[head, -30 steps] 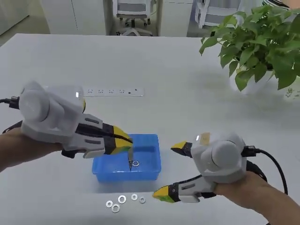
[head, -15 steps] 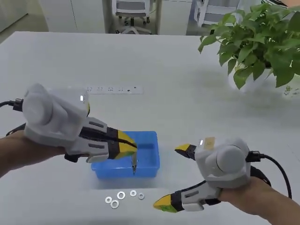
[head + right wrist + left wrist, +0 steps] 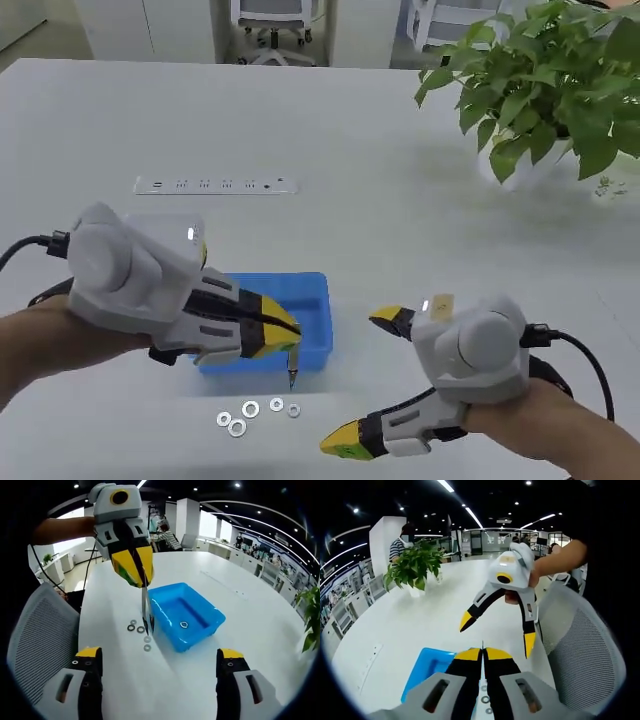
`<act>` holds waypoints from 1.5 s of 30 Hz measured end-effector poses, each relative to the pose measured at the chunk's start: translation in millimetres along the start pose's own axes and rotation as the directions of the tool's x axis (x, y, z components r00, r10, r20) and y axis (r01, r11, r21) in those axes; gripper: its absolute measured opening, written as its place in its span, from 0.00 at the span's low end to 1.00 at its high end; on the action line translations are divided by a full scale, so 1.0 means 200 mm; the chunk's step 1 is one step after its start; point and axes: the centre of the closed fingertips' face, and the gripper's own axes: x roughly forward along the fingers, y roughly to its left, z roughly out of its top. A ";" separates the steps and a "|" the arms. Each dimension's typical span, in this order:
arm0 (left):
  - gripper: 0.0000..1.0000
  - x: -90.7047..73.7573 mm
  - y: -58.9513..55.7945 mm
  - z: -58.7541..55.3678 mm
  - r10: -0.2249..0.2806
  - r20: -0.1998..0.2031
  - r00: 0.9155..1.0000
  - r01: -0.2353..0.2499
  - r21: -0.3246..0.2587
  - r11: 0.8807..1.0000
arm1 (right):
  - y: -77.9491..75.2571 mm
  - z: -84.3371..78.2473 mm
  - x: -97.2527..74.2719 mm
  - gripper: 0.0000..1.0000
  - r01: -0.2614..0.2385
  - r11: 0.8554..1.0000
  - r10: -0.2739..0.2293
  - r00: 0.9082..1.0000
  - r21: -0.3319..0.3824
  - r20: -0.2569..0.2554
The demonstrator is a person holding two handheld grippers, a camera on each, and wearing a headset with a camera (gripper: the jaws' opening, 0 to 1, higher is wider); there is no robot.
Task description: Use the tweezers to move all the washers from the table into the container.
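Observation:
My left gripper (image 3: 290, 335) is shut on thin metal tweezers (image 3: 291, 376), which point down. Their tip hangs just in front of the blue container (image 3: 312, 288), a little above several washers (image 3: 250, 409) lying on the white table. From the right gripper view the tweezers (image 3: 145, 611) stand between the container (image 3: 206, 628) and the loose washers (image 3: 138, 629), and one washer (image 3: 184, 625) lies inside the container. My right gripper (image 3: 358, 381) is open and holds nothing, to the right of the washers; its jaws (image 3: 159, 653) frame the scene. The left gripper view shows the right gripper (image 3: 497, 636) ahead.
A white power strip (image 3: 215, 185) lies farther back on the table. A potted plant (image 3: 540, 80) stands at the far right. Office chairs (image 3: 270, 20) are beyond the table's far edge, and a mesh chair (image 3: 40, 630) sits by the near edge.
The left gripper has carried the tweezers out of the container toward me, so their tip now hangs above the table by the loose washers. A washer stays in the container.

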 end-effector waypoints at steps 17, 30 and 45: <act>0.05 0.07 -0.04 -0.08 -0.027 -0.017 0.999 0.027 -0.008 1.000 | 0.07 -0.04 0.04 0.96 -0.034 0.999 0.034 0.999 0.003 -0.012; 0.05 0.09 -0.05 -0.15 -0.042 -0.024 0.999 0.041 -0.040 0.998 | 0.07 -0.05 0.05 0.95 -0.038 0.999 0.038 0.999 0.008 -0.020; 0.05 0.09 -0.05 -0.16 -0.045 -0.010 0.999 0.044 -0.038 0.998 | 0.10 -0.04 0.07 0.88 -0.063 0.998 0.063 0.998 -0.006 -0.010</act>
